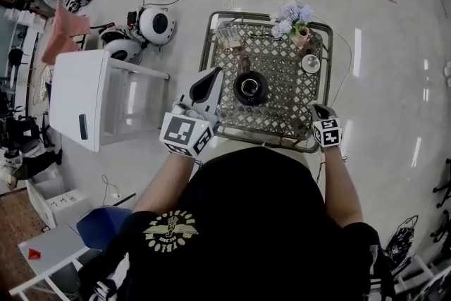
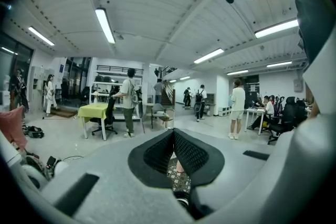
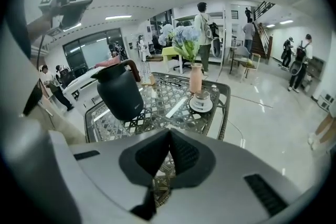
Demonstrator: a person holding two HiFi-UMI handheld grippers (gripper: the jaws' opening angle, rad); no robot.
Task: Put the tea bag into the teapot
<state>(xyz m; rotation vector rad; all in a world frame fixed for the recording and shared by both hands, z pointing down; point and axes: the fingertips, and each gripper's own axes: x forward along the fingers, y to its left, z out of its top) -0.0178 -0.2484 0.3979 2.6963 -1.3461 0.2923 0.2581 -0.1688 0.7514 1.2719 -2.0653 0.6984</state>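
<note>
The teapot (image 1: 249, 88) stands mid-table (image 1: 206, 46). The left hand-held gripper (image 1: 210, 77) hovers just beside it near the left edge, jaws tip to tip, nothing visible between. The right hand-held gripper (image 1: 321, 109), at the near right corner, is likewise closed.

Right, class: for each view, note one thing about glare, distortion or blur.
Head view: lamp glare streaks the floor, edges bow. Left gripper view: fisheye bends the ceiling lights. Right gripper view: teapot sharp, bright streak on the table.

The person wears a black short-sleeved T-shirt (image 1: 268, 215) with a yellow emblem (image 1: 170, 230), and the pale grey left gripper (image 1: 213, 74) and right gripper (image 1: 319, 108) carry black meshed pads (image 2: 191, 152) and black-and-white marker cubes (image 1: 187, 132).
</note>
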